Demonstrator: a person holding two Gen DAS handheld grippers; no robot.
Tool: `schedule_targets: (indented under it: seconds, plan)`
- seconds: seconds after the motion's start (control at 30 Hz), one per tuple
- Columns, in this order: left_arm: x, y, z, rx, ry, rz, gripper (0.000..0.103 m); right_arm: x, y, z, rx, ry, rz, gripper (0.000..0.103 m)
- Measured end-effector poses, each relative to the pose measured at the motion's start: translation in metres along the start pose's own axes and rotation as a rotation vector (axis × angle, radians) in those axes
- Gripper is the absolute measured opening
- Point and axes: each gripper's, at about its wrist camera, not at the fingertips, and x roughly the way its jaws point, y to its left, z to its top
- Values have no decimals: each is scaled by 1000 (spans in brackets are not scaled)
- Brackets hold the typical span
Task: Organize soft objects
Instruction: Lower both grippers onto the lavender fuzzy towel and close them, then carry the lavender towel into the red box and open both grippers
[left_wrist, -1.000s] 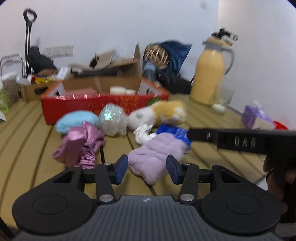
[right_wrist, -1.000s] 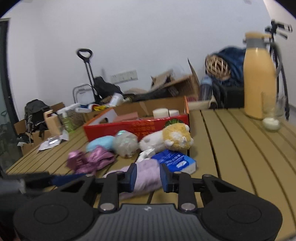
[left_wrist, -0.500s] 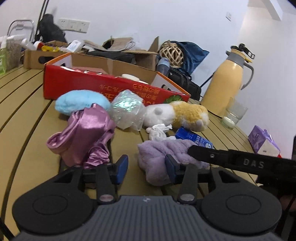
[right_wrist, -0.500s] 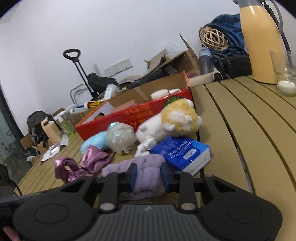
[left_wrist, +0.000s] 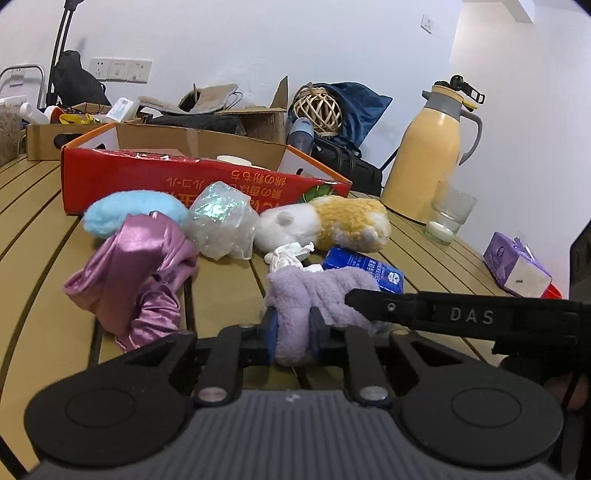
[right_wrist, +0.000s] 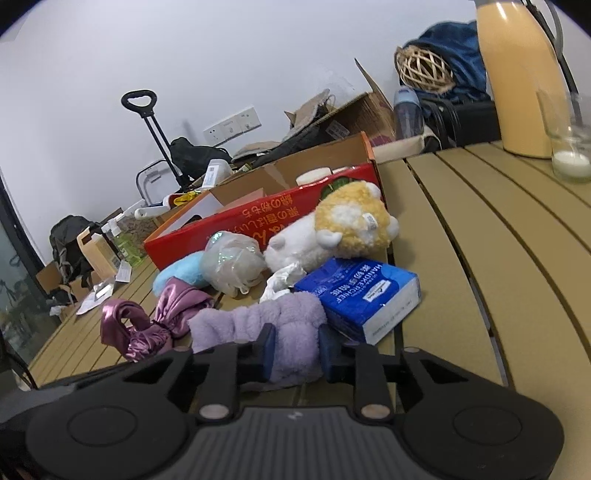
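Where the views overlap, both jaws: each pair pinches a fold of the same lilac cloth.
Left gripper (left_wrist: 292, 334): jaws drawn in close on the near left end of the purple fleece towel (left_wrist: 317, 291); its blue pads press into the pile from both sides.
Right gripper (right_wrist: 295, 347): jaws likewise narrowed on the towel (right_wrist: 258, 325), at its near right end; whether the cloth is lifted or rests on the table cannot be told.
Hidden: the towel's near edge sits behind each gripper body; in the left view the right gripper's black finger crosses and covers the towel's right part.
Pink satin cloth (left_wrist: 136, 273): crumpled just left of the towel, seen in both views.
Blue tissue pack (right_wrist: 362, 295): touching the towel's far right; label readable only in the right view, mostly hidden in the left.
White crumpled tissue (left_wrist: 288, 254): just behind the towel.
Clear bag (left_wrist: 221, 221), blue plush (left_wrist: 129, 210), hamster plush (left_wrist: 332, 221): in a row before the red box (left_wrist: 184, 181).
Left view only: purple tissue box (left_wrist: 517, 266) far right.
Slatted table (right_wrist: 498, 258): right side shown best by the right view.
Yellow jug (left_wrist: 424, 162): cut off at the top in the right view.
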Motion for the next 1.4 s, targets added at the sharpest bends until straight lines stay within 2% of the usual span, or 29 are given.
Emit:
schedule_targets:
  seconds: [0.1, 0.2, 0.3, 0.4, 0.5, 0.57, 0.7, 0.77, 0.83, 0.93, 1.0, 1.03, 1.1, 1.2, 1.33, 1.4]
  plan:
    - [-16, -4, 4, -8, -11, -14, 15, -19, 6, 3, 4, -29, 22, 20]
    - [-50, -10, 19, -12, -77, -52, 15, -46, 23, 13, -33, -95, 46, 20]
    - [-71, -7, 48, -18, -124, -81, 15, -59, 37, 42, -54, -134, 94, 20]
    - [-63, 3, 95, -28, -127, -100, 15, -47, 43, 85, -59, -149, 128, 20]
    - [-29, 20, 151, -54, -95, -111, 15, -9, 41, 141, -49, -132, 121, 20]
    - [8, 34, 186, -87, -61, -111, 15, 26, 34, 174, -40, -96, 100, 20]
    - [103, 67, 232, -193, 77, -105, 15, 109, 7, 228, 16, 7, 25, 20]
    - [144, 78, 241, -221, 153, -105, 15, 152, -10, 240, 39, 70, -30, 20]
    - [184, 83, 243, -206, 210, -79, 15, 183, -24, 240, 43, 116, -74, 20]
    - [226, 88, 238, -189, 268, -64, 16, 216, -34, 237, 6, 160, -151, 20]
    - [244, 90, 231, -175, 306, -47, 21, 231, -37, 234, -42, 189, -203, 24]
    - [251, 90, 228, -165, 322, -39, 25, 236, -36, 233, -65, 198, -229, 20]
    - [252, 90, 228, -153, 319, -29, 26, 238, -31, 231, -123, 206, -246, 25]
    - [233, 89, 235, -150, 280, -33, 35, 223, -22, 233, -165, 165, -265, 36]
    - [184, 79, 253, -126, 221, -17, 38, 178, -2, 246, -184, 102, -234, 38]
    - [148, 73, 260, -101, 189, -19, 44, 147, 11, 253, -211, 61, -225, 40]
